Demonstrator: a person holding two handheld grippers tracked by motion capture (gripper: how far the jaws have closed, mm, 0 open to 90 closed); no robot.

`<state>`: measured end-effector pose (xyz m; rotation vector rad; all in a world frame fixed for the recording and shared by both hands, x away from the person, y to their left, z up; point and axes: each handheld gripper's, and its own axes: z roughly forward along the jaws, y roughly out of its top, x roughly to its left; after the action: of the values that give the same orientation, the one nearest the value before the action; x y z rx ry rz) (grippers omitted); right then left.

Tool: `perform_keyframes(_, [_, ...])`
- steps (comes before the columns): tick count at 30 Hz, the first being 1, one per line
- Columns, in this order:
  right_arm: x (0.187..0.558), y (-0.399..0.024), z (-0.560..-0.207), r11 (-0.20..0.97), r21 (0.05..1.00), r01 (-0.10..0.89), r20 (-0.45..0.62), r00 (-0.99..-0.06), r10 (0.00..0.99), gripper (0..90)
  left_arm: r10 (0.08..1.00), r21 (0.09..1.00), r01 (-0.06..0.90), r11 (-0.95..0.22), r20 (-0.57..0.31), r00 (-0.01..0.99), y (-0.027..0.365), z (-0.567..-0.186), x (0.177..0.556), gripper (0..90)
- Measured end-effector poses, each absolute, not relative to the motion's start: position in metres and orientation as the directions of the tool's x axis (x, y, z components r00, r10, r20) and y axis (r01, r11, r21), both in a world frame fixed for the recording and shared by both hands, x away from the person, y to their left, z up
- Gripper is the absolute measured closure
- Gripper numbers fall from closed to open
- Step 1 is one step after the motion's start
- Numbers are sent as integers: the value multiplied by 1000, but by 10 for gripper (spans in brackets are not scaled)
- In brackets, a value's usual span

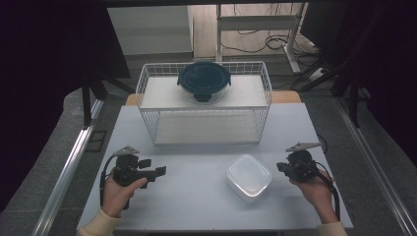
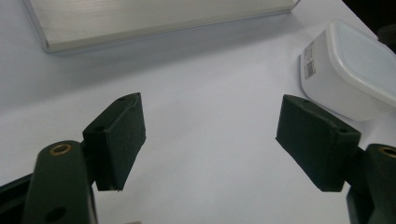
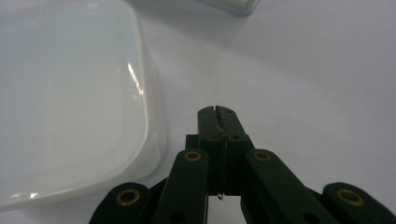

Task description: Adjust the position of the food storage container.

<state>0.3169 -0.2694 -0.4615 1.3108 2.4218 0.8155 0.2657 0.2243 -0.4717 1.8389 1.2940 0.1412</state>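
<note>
A pale grey table is sitting on speckled grey flooring, with metal rails running along both sides. Dark curtains are closing in left and right. Beyond, light is falling on a wooden floor where a metal frame is standing over tangled cables.

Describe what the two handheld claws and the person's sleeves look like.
Both are black handheld tools. The left claw and right claw each carry a grey three-cornered plate on top and trail a black cable. Each has two black jaws with flat, blocky pads on arms with brass-coloured pivot rings. The person's sleeve cuffs are cream-coloured.
</note>
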Motion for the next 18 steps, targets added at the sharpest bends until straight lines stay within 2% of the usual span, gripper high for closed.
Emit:
perform_keyframes(8, [310, -259, -472, 485, 564, 668, 17, -597, 802, 895, 813, 689, 719, -96, -363, 456, 224, -473, 265, 233])
perform_keyframes(18, [293, -239, -474, 514, 557, 653, 77, -656, 751, 895, 809, 686, 721, -102, -364, 461, 221, -474, 265, 232])
